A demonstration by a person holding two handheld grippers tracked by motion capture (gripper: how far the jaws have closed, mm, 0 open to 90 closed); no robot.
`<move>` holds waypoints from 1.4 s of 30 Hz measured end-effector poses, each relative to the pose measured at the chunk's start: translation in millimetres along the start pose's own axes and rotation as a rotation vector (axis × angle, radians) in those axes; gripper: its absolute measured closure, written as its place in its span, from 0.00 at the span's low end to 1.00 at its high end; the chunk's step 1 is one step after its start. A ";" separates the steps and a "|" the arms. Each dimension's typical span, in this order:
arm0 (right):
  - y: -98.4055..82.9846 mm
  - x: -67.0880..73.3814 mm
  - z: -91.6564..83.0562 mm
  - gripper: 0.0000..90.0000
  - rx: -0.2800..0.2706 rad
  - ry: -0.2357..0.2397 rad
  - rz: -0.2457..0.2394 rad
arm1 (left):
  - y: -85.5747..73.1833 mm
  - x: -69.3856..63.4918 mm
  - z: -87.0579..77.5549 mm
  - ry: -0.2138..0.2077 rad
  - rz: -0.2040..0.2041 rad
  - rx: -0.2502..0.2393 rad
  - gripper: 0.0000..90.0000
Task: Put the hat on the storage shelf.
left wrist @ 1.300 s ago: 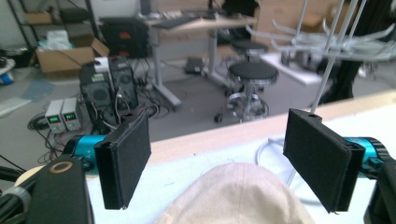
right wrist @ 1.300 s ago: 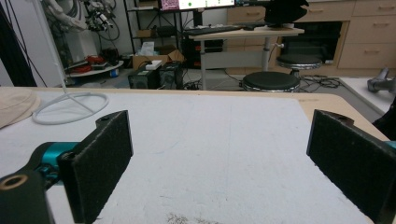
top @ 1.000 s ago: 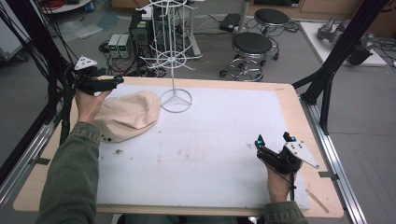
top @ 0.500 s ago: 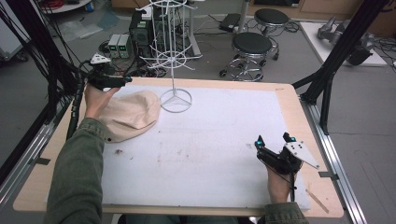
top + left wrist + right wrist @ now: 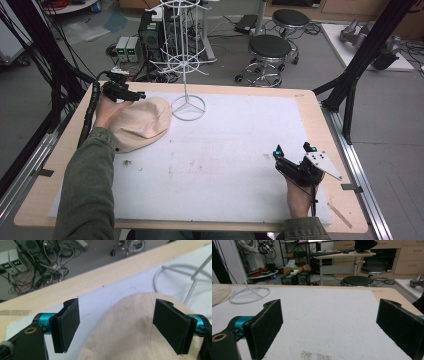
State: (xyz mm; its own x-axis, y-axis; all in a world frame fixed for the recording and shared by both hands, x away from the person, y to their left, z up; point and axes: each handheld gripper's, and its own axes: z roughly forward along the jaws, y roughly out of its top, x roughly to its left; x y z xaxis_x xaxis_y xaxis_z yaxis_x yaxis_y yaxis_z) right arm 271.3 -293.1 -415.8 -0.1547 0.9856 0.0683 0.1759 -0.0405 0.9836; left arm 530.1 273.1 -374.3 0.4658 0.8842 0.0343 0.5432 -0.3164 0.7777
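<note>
Left tool [image 5: 131,93] hangs wide open, gripping nothing, over the far edge of the beige cap [image 5: 140,123] lying at the counter's [image 5: 240,90] far-left corner just beside the white wire stand [image 5: 186,65], while the right tool [image 5: 293,151] sits near-right, jaws spread and empty.

Light wooden table [image 5: 310,100] with a white mat [image 5: 235,150] covering most of the top; bare wood shows along the edges. On the mat: beige fabric cap [image 5: 142,122] at far left, and right beside it the ring-shaped base of a white wire rack stand [image 5: 188,107], apparently just touching. Small dark speckled stains on the mat near the front left [image 5: 125,162]. Strip of tape on the wood at the front right corner [image 5: 342,215].
</note>
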 end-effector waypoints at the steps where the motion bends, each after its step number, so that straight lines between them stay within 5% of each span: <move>1: 0.1 -0.1 -0.1 0.07 0.001 0.000 -0.001 | -0.8 0.4 1.4 -0.003 -0.001 0.011 0.24; 9: 0.0 -0.3 -0.4 0.07 0.004 0.000 0.000 | -4.6 2.2 7.3 -0.018 -0.002 0.051 0.24; 22: -0.2 -1.0 -1.1 0.07 0.012 0.003 0.001 | -18.6 1.2 30.8 -0.030 0.020 0.193 0.25; 42: -0.2 -2.9 -4.9 0.07 0.020 -0.009 -0.004 | -28.0 4.5 38.8 -0.076 -0.001 0.263 0.29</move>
State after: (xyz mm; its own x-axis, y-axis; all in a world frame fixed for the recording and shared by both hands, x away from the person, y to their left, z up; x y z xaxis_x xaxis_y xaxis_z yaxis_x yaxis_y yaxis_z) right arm 266.9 -296.7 -415.4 -0.1467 0.9872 0.0631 0.1945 -0.0337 0.9803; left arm 544.1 272.6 -420.3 0.5111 0.8593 -0.0215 0.7016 -0.4026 0.5880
